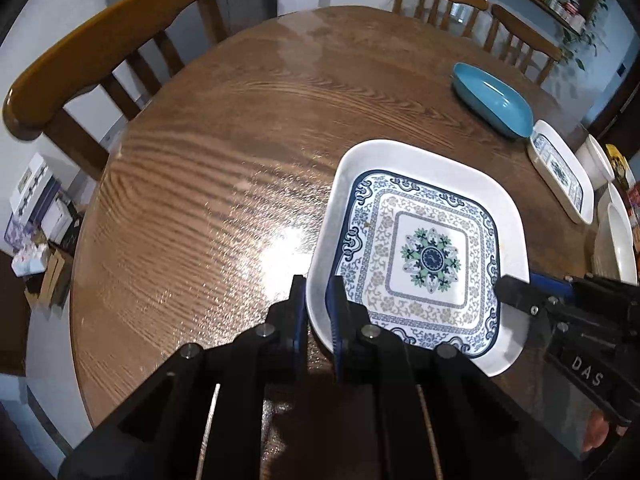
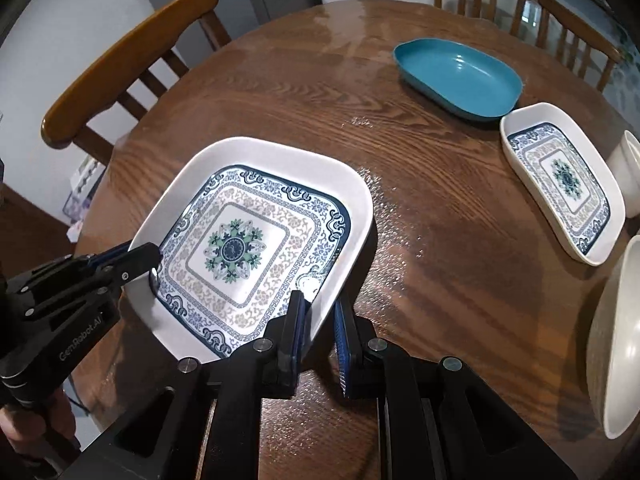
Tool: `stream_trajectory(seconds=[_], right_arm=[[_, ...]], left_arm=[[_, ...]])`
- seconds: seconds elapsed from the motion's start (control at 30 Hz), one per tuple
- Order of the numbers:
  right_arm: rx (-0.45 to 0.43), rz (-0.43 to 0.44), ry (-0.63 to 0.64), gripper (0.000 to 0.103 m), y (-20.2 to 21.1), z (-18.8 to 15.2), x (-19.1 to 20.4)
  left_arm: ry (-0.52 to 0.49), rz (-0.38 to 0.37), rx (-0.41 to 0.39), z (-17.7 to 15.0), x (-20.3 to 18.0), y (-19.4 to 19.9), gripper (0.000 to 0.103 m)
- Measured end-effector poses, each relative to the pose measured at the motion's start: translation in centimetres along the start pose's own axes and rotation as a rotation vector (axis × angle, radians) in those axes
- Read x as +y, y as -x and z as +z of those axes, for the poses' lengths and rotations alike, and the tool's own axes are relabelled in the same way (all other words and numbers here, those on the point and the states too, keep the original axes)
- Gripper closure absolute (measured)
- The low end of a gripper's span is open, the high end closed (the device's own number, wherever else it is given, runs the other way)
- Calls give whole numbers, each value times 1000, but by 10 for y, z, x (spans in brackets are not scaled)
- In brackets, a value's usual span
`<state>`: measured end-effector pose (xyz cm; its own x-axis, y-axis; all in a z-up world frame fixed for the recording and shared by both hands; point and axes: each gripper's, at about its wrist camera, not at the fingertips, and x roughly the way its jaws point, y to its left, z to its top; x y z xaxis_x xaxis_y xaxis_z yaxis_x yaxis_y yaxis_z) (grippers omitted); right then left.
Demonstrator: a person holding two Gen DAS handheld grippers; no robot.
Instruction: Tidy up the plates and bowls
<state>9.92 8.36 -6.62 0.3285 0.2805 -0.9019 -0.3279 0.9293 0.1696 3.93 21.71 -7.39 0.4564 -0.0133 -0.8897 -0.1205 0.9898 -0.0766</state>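
Observation:
A large square white plate (image 1: 428, 256) (image 2: 248, 248) with a blue floral pattern is held between both grippers over the round wooden table (image 1: 224, 184) (image 2: 440, 240). My left gripper (image 1: 316, 308) is shut on the plate's left rim, and it shows from the side in the right wrist view (image 2: 150, 258). At the opposite rim my right gripper (image 2: 319, 320) is shut on the plate, and it enters the left wrist view from the right (image 1: 516, 292). A shadow lies under the plate's right edge.
A teal oval dish (image 2: 460, 80) (image 1: 492, 98) lies at the far right, with a smaller patterned plate (image 2: 564, 184) (image 1: 560, 172) beside it. White bowls (image 2: 616, 340) (image 1: 616, 240) stand at the right edge. Wooden chairs (image 1: 100, 52) ring the table.

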Motion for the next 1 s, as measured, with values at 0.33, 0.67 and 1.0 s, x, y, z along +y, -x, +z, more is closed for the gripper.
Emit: stream_trajectory(seconds=[0.33,0.67,1.0], right_arm=[[-117,-7,-47,64,43,-12,-23],[-242,-9,-180,52,101,-43,-75],[-328,-29,-288,37,139,-75,-120]], left_arm=[[50,42,-74,1,-5,26,30],[-35,21,-136,9,-57,49,15],[-171,-4,-173,6,-128,64,4]])
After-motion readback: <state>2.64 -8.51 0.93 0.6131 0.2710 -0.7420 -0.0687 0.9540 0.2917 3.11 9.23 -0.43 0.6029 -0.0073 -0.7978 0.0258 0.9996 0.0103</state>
